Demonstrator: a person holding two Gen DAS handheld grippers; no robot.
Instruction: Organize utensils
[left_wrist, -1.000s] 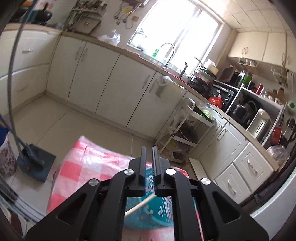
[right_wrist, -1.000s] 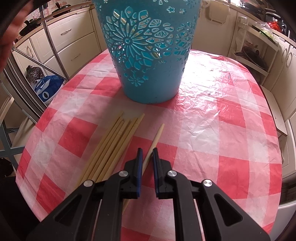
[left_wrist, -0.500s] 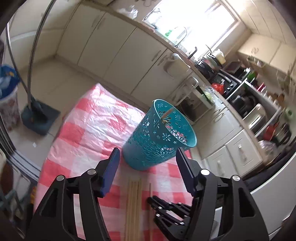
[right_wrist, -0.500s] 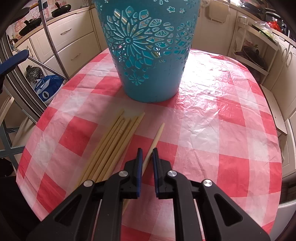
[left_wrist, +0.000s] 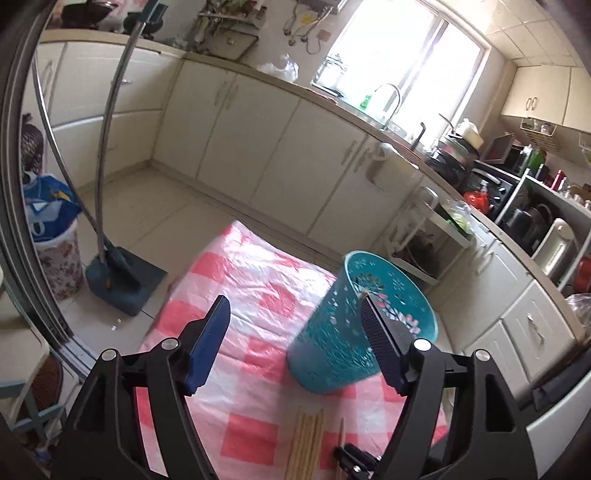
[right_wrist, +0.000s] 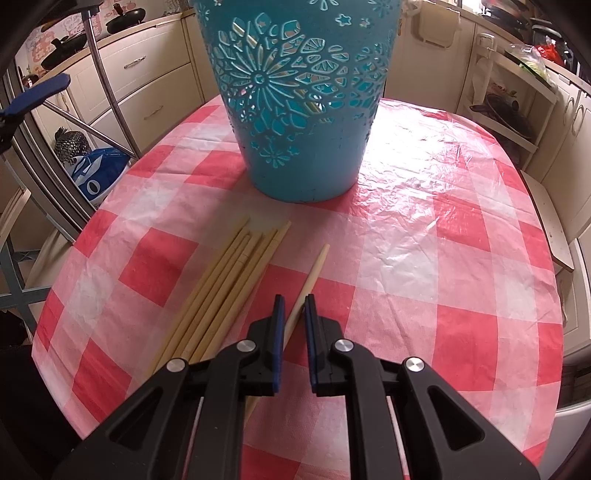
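- The left gripper (left_wrist: 295, 317) was pinched on a chopstick over the teal holder (left_wrist: 364, 325) a second ago. Now it's let go, jaws still spreading, nothing between them, and it's pulled back from the holder.
- That chopstick now stands inside the holder, tip at the rim.
- The right gripper (right_wrist: 293, 314) hasn't budged: clamped on the single chopstick (right_wrist: 312, 273) lying on the checkered tablecloth (right_wrist: 424, 258).
- The chopstick bundle (right_wrist: 225, 284) lies just beside it, unchanged.
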